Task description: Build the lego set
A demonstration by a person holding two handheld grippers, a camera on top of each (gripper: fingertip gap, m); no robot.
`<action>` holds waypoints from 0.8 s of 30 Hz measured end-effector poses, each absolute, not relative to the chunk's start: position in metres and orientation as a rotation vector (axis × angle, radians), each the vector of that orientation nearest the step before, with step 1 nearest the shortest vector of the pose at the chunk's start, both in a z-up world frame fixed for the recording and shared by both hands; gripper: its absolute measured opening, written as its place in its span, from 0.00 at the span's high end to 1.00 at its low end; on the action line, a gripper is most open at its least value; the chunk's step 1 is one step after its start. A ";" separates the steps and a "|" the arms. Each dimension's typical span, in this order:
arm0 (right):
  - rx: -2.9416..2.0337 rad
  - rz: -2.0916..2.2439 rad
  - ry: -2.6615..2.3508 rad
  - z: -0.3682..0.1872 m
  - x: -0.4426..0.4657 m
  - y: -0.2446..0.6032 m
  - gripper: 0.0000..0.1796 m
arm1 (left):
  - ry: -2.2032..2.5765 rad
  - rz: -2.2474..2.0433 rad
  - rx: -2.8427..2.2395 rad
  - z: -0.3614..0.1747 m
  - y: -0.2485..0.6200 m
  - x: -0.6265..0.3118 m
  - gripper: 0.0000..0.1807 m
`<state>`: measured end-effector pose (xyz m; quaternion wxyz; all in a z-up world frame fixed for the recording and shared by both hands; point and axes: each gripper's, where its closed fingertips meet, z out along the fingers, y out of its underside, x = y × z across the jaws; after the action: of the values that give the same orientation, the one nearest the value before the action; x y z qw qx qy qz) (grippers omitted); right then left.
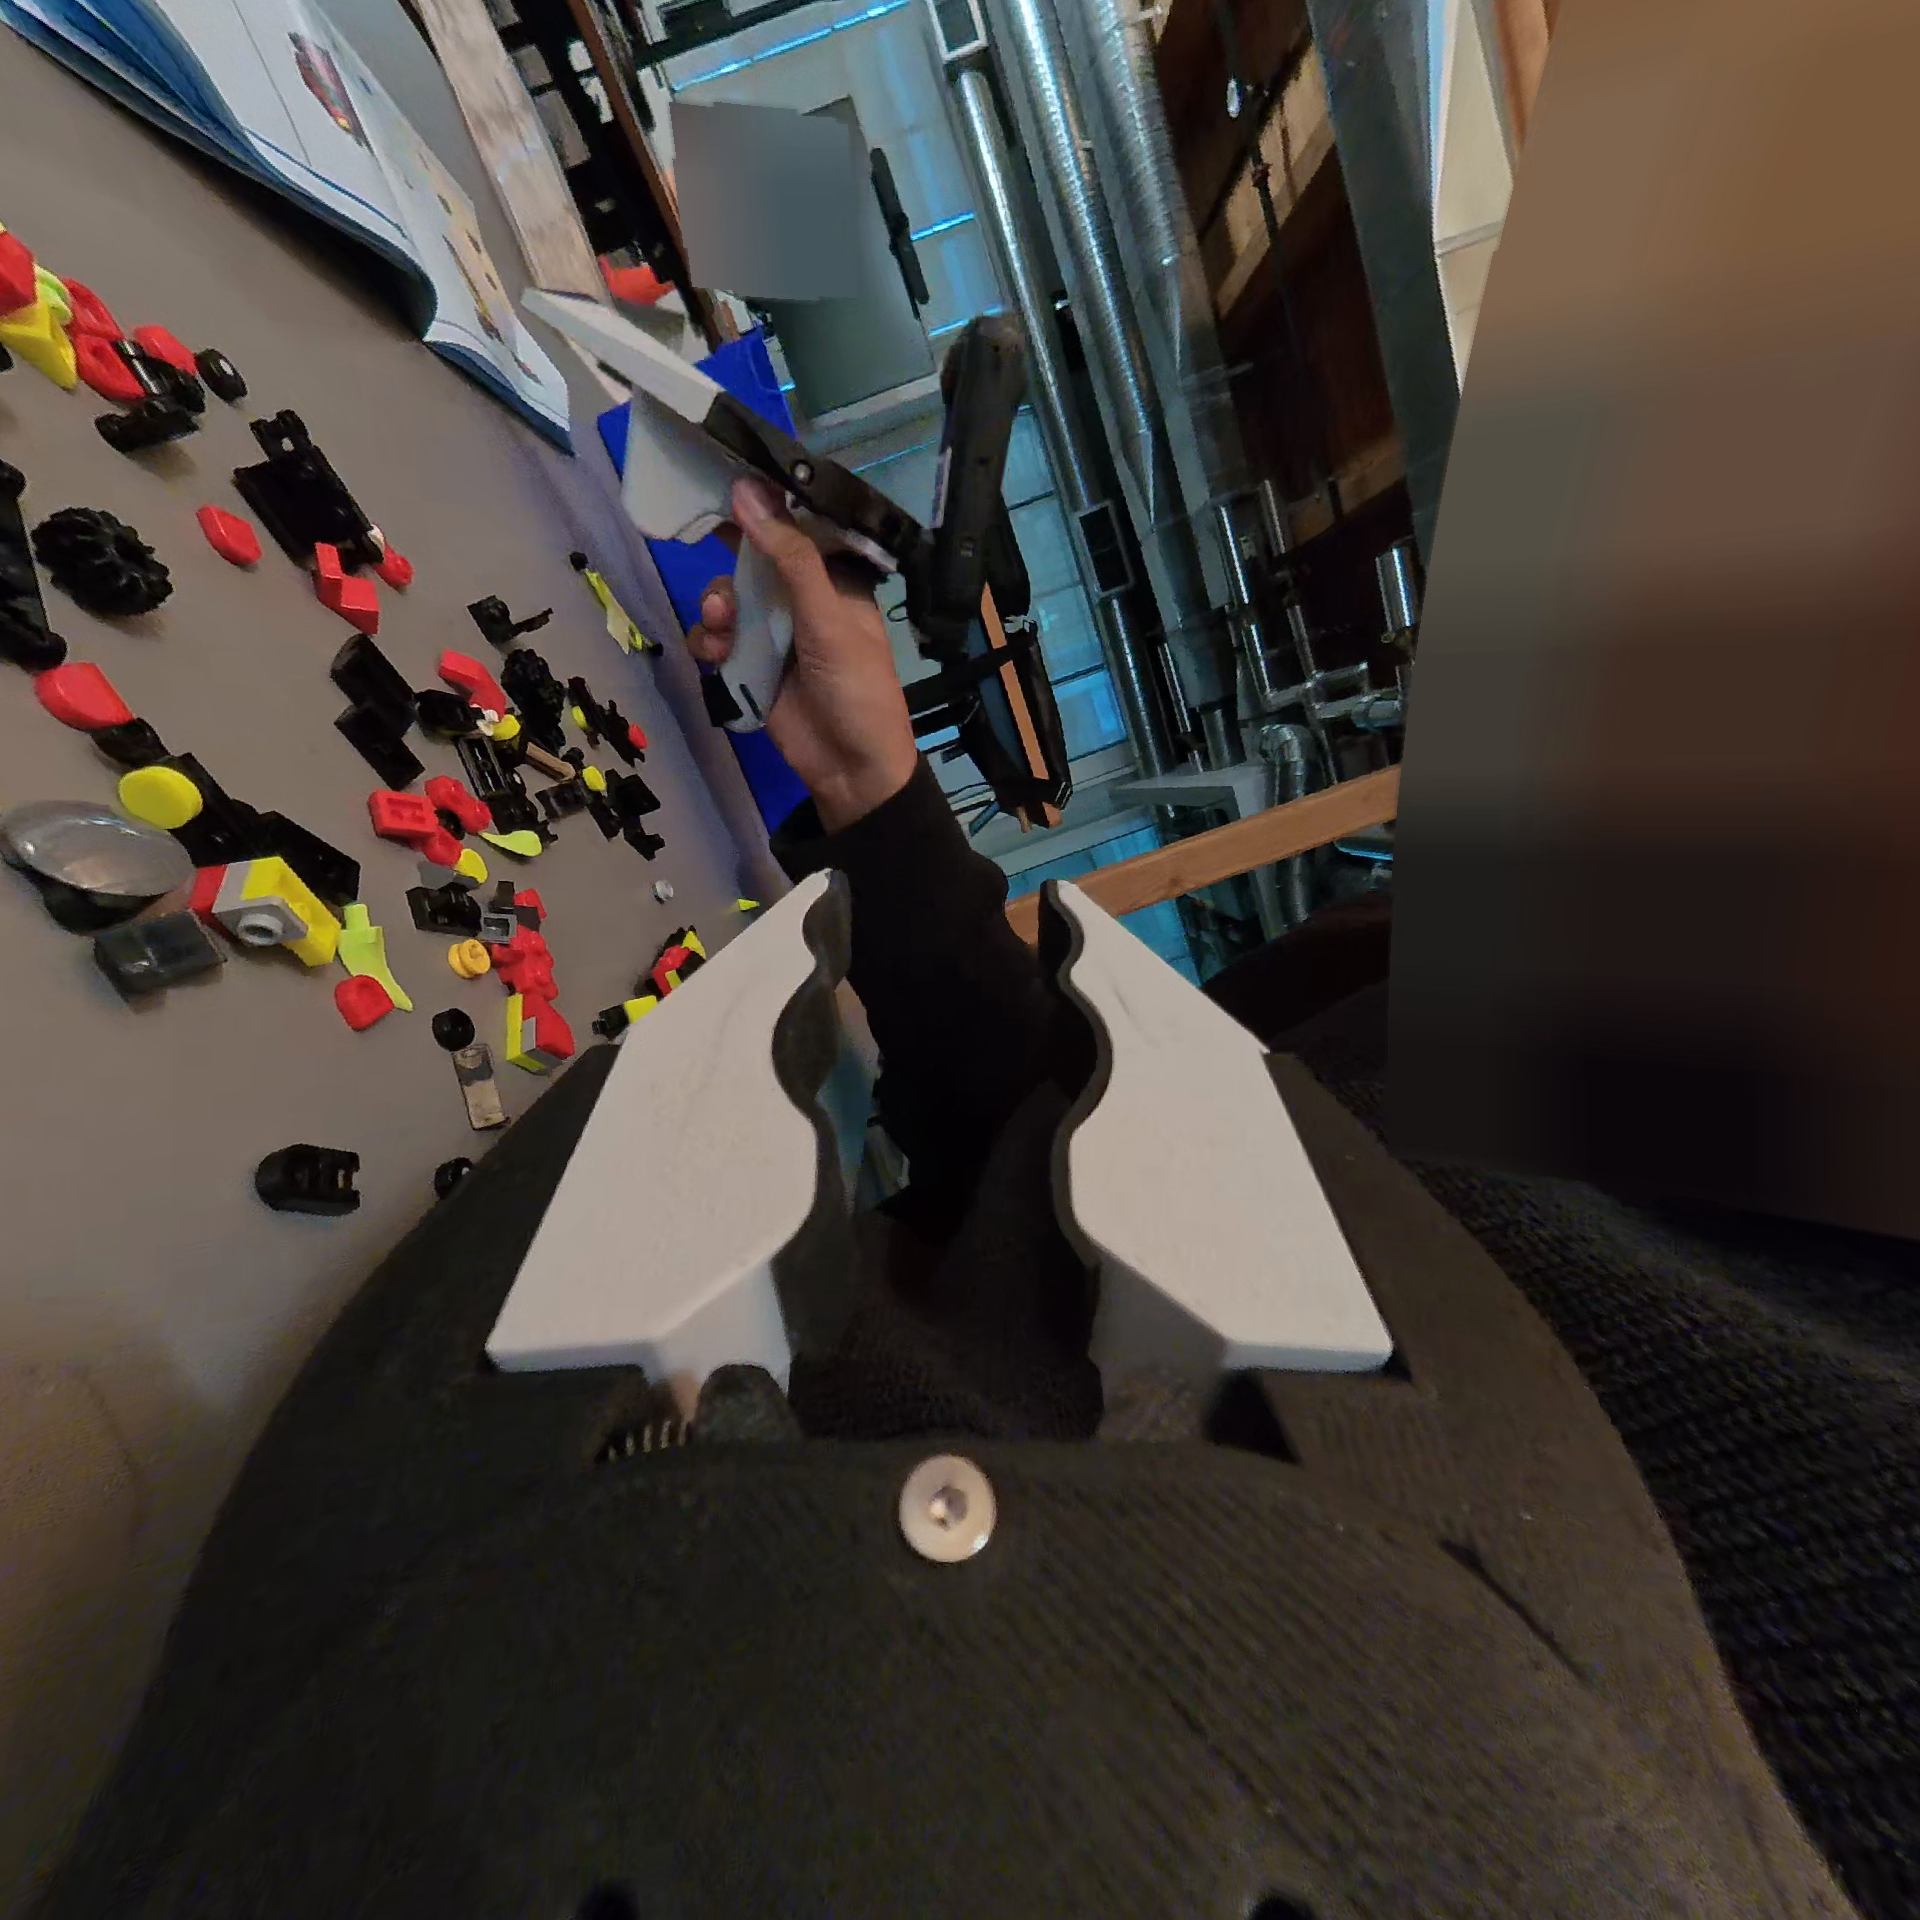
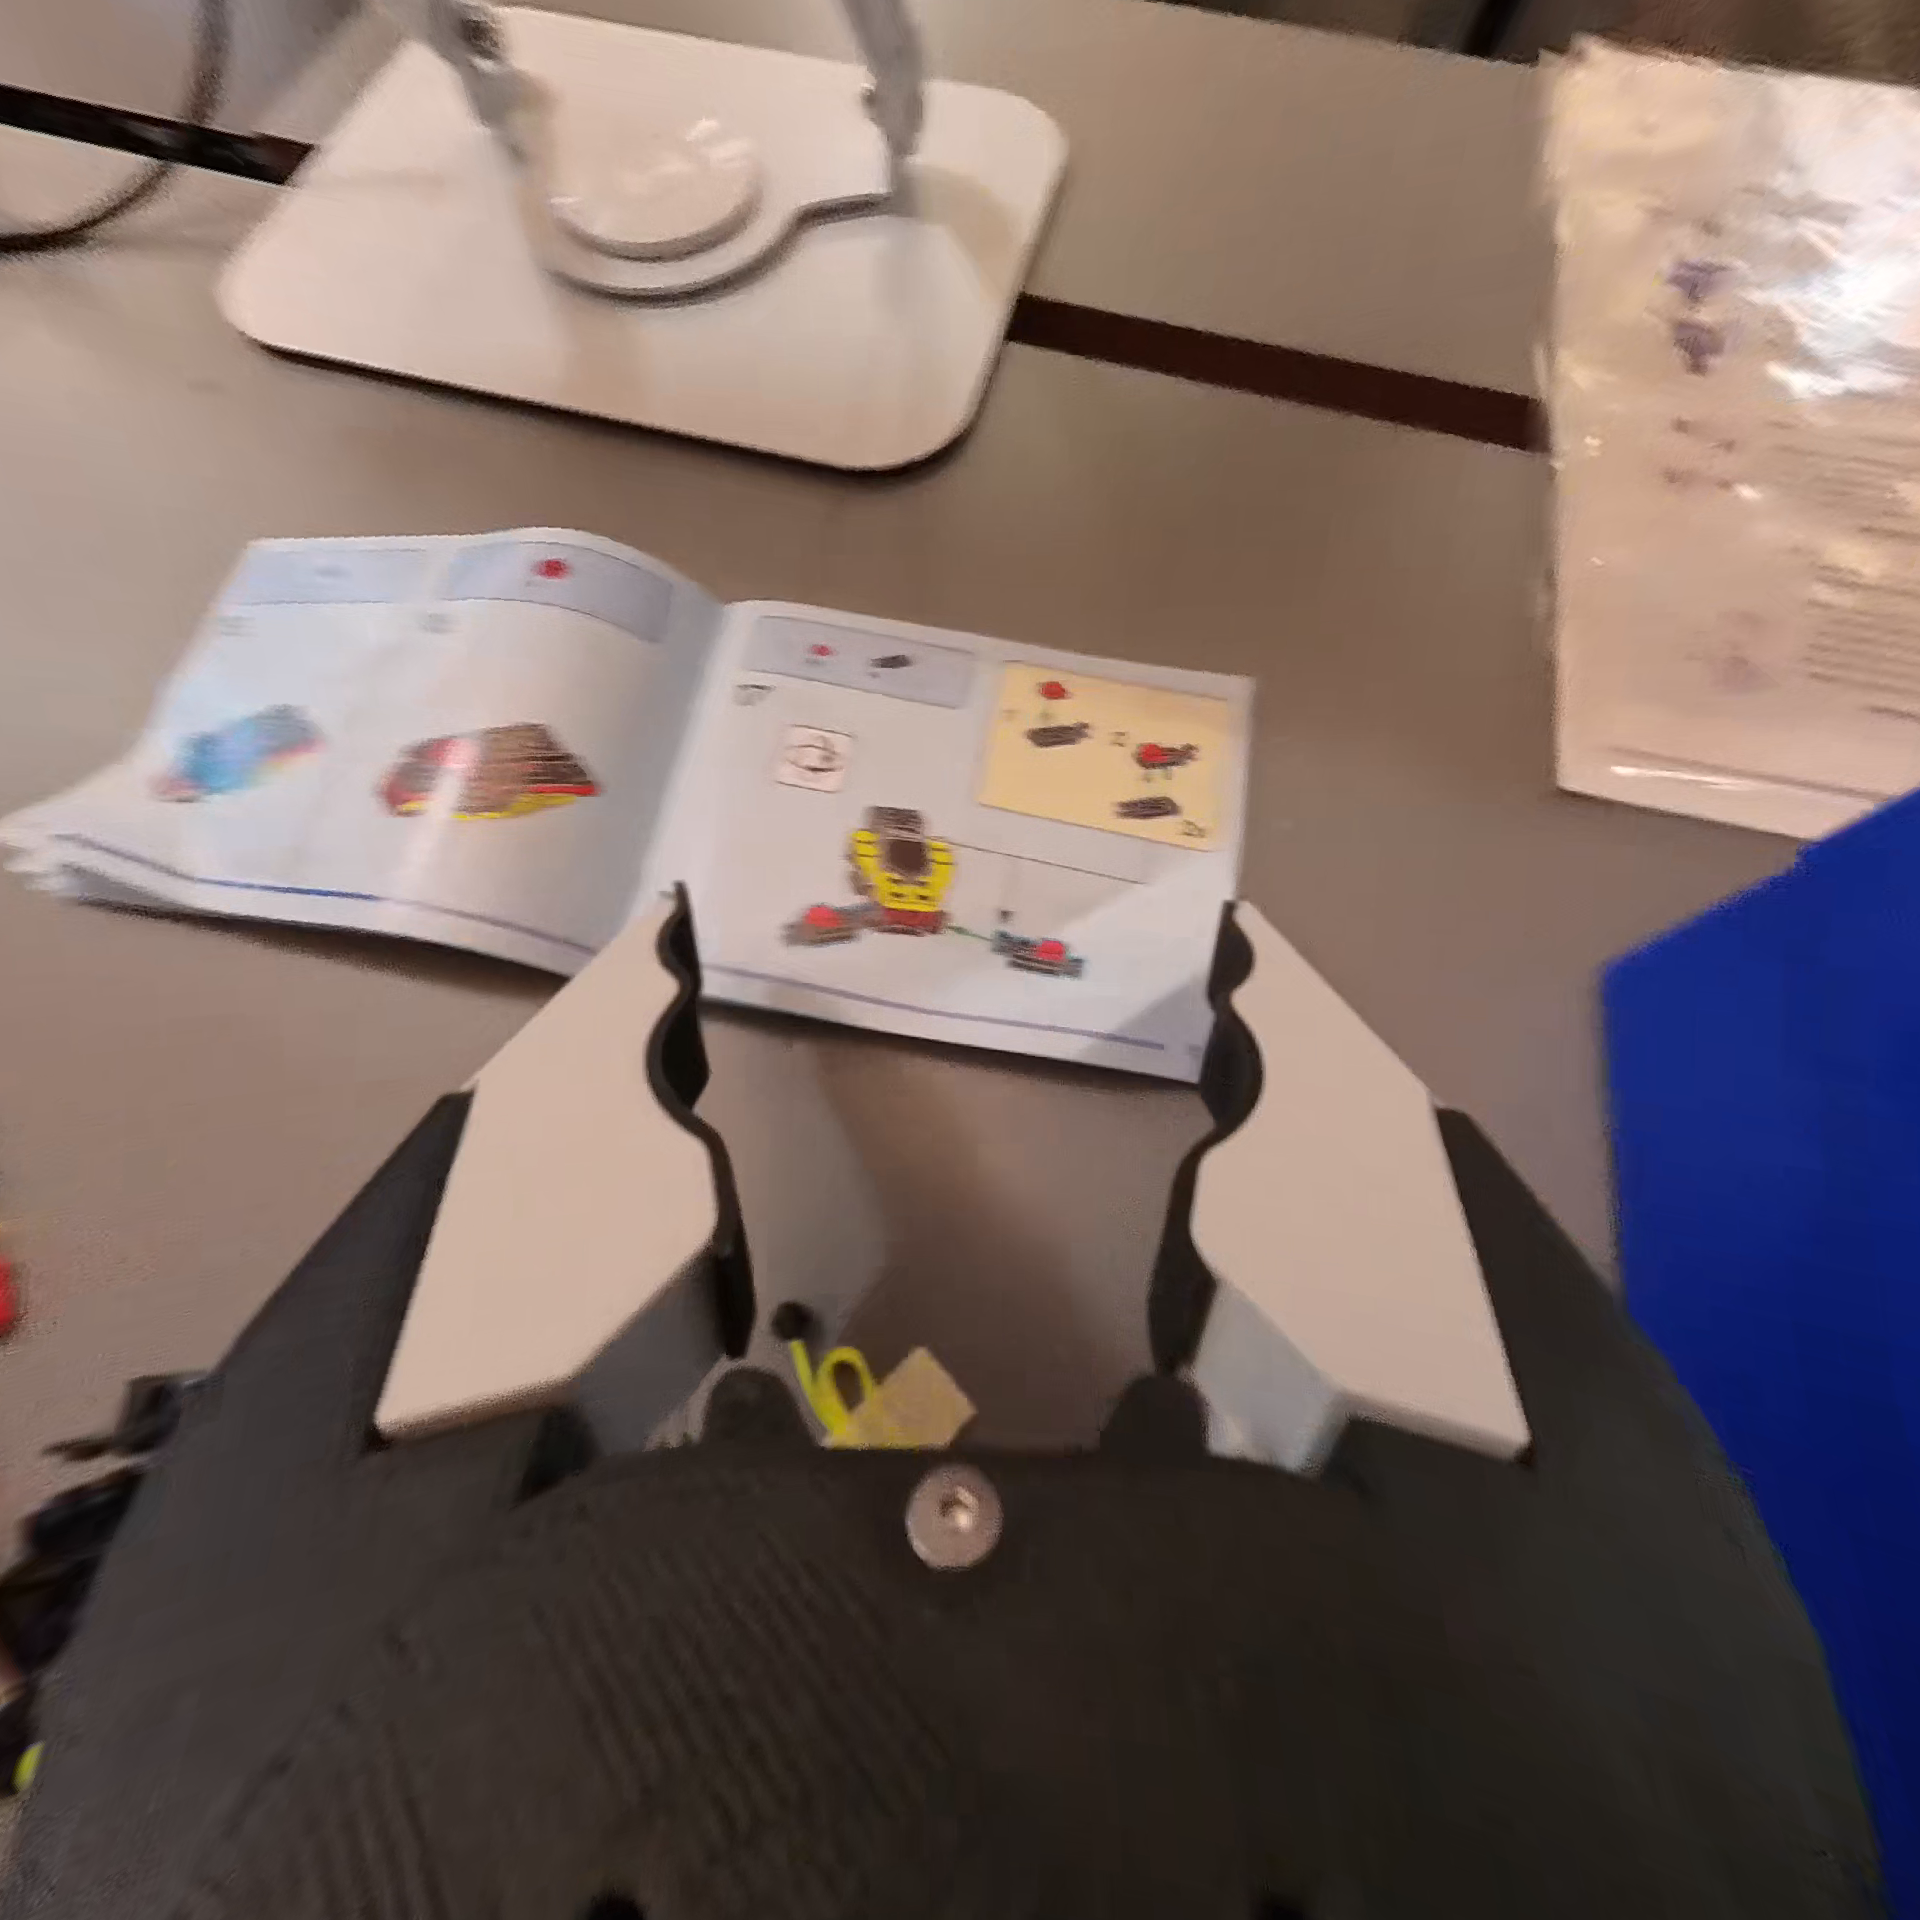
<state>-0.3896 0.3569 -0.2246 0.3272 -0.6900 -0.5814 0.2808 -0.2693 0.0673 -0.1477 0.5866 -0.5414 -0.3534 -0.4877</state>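
Many loose red, yellow and black lego pieces (image 1: 416, 748) lie scattered on the grey table (image 1: 156, 1195). A small yellow, red and grey part-build (image 1: 270, 904) sits among them. My left gripper (image 1: 940, 894) is open and empty, tilted, off the table's edge beside the pieces. My right gripper (image 2: 954, 914) is wide open and empty above the table, facing the open instruction booklet (image 2: 665, 769). It also shows in the left wrist view (image 1: 665, 384), held up by a hand (image 1: 831, 665). A small yellow piece (image 2: 831, 1387) lies on the table under its jaws.
A blue bin (image 2: 1787, 1247) stands at the right, also seen in the left wrist view (image 1: 727, 416). A white stand base (image 2: 665, 270) and a clear plastic bag (image 2: 1745, 416) lie behind the booklet. A clear dome piece (image 1: 88, 847) lies at the left. The small yellow piece (image 2: 831, 1387) is closer to my right gripper, around 9 cm from its tips; the left tips are 25 cm off.
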 end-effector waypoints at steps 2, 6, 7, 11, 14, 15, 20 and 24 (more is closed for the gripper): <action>-1.871 0.675 -1.527 -0.238 -0.388 0.365 0.48 | -0.820 -1.132 -1.277 -0.149 0.068 -0.268 0.82; -1.886 0.650 -1.558 -0.251 -0.391 0.363 0.61 | -0.815 -1.145 -1.275 -0.148 0.068 -0.266 0.81; -1.881 0.655 -1.564 -0.250 -0.392 0.362 0.75 | -0.815 -1.143 -1.273 -0.148 0.067 -0.267 0.81; -1.854 0.665 -1.604 -0.249 -0.394 0.358 1.00 | -0.818 -1.137 -1.268 -0.147 0.066 -0.269 0.82; -1.866 0.671 -1.628 -0.249 -0.393 0.358 1.00 | -0.813 -1.147 -1.267 -0.146 0.066 -0.267 0.82; -1.867 0.667 -1.614 -0.246 -0.392 0.360 1.00 | -0.811 -1.146 -1.271 -0.146 0.066 -0.266 0.82; -1.806 0.627 -1.511 -0.225 -0.385 0.376 0.59 | -0.807 -1.132 -1.289 -0.147 0.068 -0.265 0.82; -1.855 0.563 -1.548 -0.248 -0.386 0.378 0.52 | -0.805 -1.142 -1.290 -0.148 0.069 -0.263 0.82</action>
<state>-0.3865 0.3779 -0.2475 0.3243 -0.7074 -0.5902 0.2148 -0.2634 0.0687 -0.1475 0.5808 -0.5522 -0.3447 -0.4888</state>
